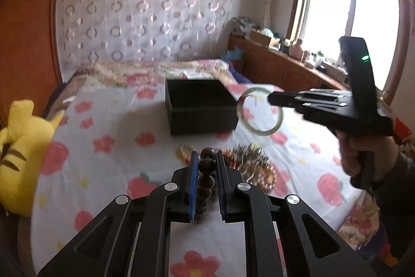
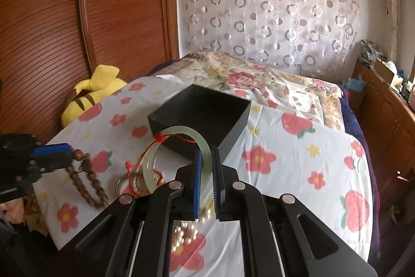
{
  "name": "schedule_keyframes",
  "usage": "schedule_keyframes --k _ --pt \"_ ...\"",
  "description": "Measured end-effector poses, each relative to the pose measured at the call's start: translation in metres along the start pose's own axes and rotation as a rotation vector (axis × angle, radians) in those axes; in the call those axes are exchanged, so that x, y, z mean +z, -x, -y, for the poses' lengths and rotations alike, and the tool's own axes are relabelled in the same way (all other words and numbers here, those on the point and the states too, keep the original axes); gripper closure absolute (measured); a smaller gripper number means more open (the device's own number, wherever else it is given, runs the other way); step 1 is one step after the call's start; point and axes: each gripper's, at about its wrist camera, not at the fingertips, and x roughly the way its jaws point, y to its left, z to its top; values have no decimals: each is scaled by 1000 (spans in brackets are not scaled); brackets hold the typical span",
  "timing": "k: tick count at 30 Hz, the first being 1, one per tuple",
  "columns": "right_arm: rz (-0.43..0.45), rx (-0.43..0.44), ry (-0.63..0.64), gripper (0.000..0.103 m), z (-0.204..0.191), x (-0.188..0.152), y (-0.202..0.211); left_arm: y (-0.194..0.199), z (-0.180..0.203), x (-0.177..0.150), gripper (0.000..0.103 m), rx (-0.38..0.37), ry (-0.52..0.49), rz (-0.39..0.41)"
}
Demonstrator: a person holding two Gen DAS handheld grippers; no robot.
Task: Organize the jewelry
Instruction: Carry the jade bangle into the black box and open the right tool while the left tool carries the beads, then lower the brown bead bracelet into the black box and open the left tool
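Left-wrist view: we see our left gripper (image 1: 205, 160) clamped on a strand of round, dark wooden beads (image 1: 206, 182). Right gripper (image 2: 206, 160) pinches a smooth, pale-green bangle (image 2: 176, 144) — held above the floral sheet (image 2: 298, 160), just before the square black box (image 2: 199, 118).

Your left gripper (image 1: 206, 162) holds the bead string (image 1: 206, 179) up over the bedsheet (image 1: 109, 121), with the open box (image 1: 201, 105) beyond it. Your right gripper (image 2: 206, 160) holds the bangle (image 2: 179, 147) just before that box, above the jewelry pile (image 2: 145, 181); the plush toy (image 2: 93, 95) lies far left.
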Motion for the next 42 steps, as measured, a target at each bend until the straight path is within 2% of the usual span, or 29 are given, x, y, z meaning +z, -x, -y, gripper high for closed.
schedule_keyframes --k 6,15,21,28,30,33,42 --pt "10 -22 -8 94 6 22 -17 13 0 27 91 14 -23 61" --pt "-45 -78 -3 94 9 41 -62 22 -3 66 91 30 -51 110" --pt "-65 -94 -9 94 7 46 -84 16 -7 93 91 49 -68 115" --pt "-99 -110 -13 92 5 46 -104 -4 -7 107 91 85 -86 90" --pt "-99 -109 -25 90 7 43 -103 -11 -7 111 91 86 -87 75" --pt "-82 -103 -36 83 14 43 -95 -24 -6 116 91 95 -92 57" --pt "-29 -95 -72 82 39 41 -58 -67 -5 133 91 96 -74 7"
